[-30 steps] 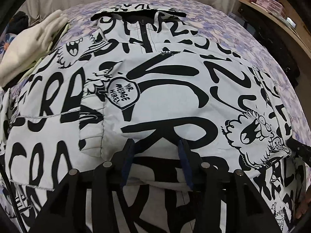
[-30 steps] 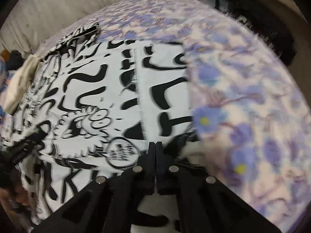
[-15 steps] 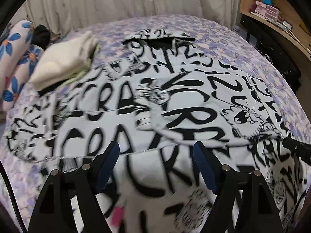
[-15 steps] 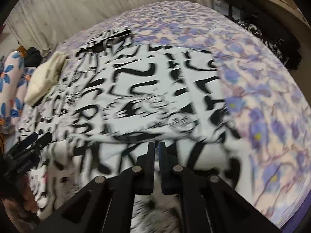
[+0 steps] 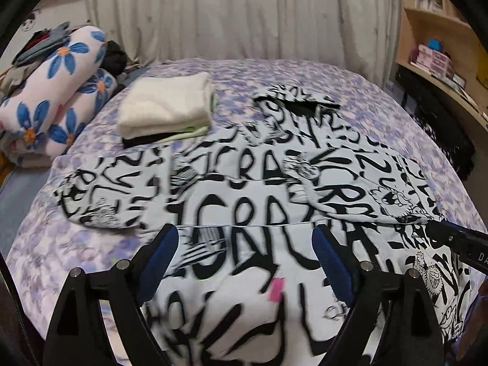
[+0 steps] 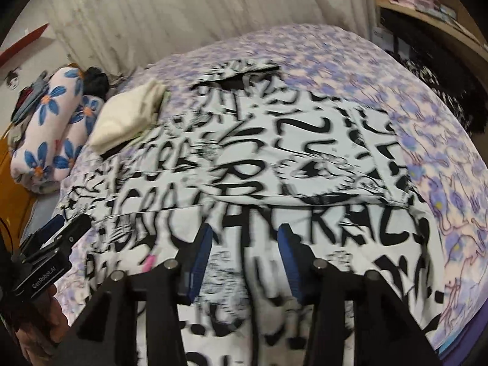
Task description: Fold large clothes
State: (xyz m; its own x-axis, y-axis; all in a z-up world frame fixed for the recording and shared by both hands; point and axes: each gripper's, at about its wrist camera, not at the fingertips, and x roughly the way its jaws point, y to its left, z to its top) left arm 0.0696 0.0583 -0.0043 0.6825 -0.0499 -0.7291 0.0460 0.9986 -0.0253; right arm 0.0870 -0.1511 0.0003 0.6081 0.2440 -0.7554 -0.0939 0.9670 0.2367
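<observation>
A large white garment with black graffiti lettering (image 5: 244, 201) lies spread on the bed; it also fills the middle of the right wrist view (image 6: 274, 177). Its right sleeve is folded in over the body, its left sleeve (image 5: 100, 195) lies stretched out to the left. My left gripper (image 5: 244, 253) is open and empty, raised above the garment's lower part. My right gripper (image 6: 244, 250) is open and empty above the hem. The right gripper's tip shows in the left wrist view (image 5: 451, 238), and the left gripper shows at the left edge of the right wrist view (image 6: 55, 244).
A folded stack of cream and green clothes (image 5: 167, 106) sits at the far left of the purple floral bedspread (image 5: 381, 106). Rolled flower-print bedding (image 5: 52, 91) lies at the left. Curtains hang behind. A wooden shelf (image 5: 442, 61) and dark items stand to the right.
Both grippers have opened, let go of the garment and pulled back and up from it. The right sleeve now lies folded over the body.
</observation>
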